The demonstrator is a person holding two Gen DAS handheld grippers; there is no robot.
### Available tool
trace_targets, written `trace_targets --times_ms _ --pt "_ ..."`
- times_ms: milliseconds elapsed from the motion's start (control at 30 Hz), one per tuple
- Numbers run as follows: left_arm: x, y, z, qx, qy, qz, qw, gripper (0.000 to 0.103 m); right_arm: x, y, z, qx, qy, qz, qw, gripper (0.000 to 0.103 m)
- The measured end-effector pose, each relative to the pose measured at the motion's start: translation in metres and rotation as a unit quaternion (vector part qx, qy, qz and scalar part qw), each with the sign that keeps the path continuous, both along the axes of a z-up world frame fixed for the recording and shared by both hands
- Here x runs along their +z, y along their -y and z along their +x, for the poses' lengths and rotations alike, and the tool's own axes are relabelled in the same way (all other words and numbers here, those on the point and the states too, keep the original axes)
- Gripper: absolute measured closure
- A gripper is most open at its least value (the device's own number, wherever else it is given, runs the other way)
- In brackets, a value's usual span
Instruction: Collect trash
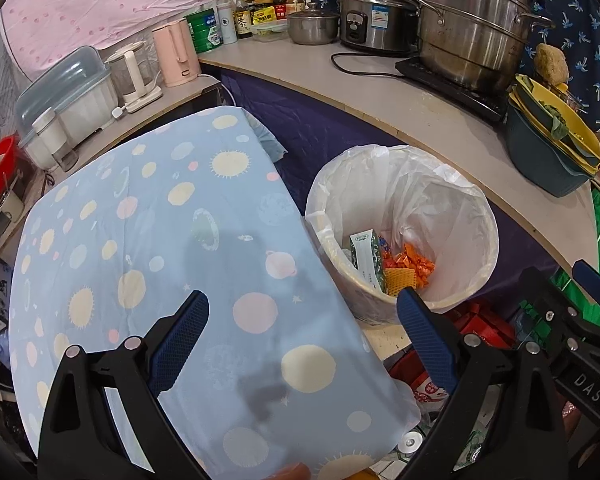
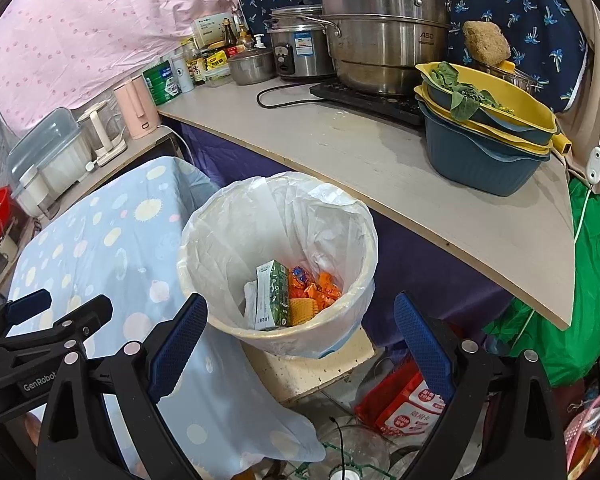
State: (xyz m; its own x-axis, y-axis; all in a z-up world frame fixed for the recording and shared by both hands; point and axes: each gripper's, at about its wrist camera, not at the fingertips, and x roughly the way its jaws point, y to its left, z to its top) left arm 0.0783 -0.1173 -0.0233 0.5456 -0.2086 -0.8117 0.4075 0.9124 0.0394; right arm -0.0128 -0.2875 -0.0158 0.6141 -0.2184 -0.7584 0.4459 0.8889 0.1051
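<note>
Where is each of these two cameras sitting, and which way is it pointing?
Left wrist: on the left gripper, looking down over a blue cloth with the bin to its right; its open jaws show, and the right gripper.
Right wrist: on the right gripper, looking into the bin; open jaws show, and the left gripper.
Shared: bin, cloth, counter.

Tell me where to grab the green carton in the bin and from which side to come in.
Grip the green carton across its narrow faces near the upper end, coming straight down through the bin's open top. It stands nearly upright against the liner, with orange wrappers crowding one side, so a side approach looks blocked. The open right gripper hangs nearest.
</note>
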Motion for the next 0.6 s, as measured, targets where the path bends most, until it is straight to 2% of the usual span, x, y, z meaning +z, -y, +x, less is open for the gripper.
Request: trace_targets --times_ms 600 --pt "-0.003 0.005 0.019 -0.002 -0.002 -0.005 1.0 0.012 -0.005 -0.001 0.016 -0.002 -0.012 -0.01 1.0 0.012"
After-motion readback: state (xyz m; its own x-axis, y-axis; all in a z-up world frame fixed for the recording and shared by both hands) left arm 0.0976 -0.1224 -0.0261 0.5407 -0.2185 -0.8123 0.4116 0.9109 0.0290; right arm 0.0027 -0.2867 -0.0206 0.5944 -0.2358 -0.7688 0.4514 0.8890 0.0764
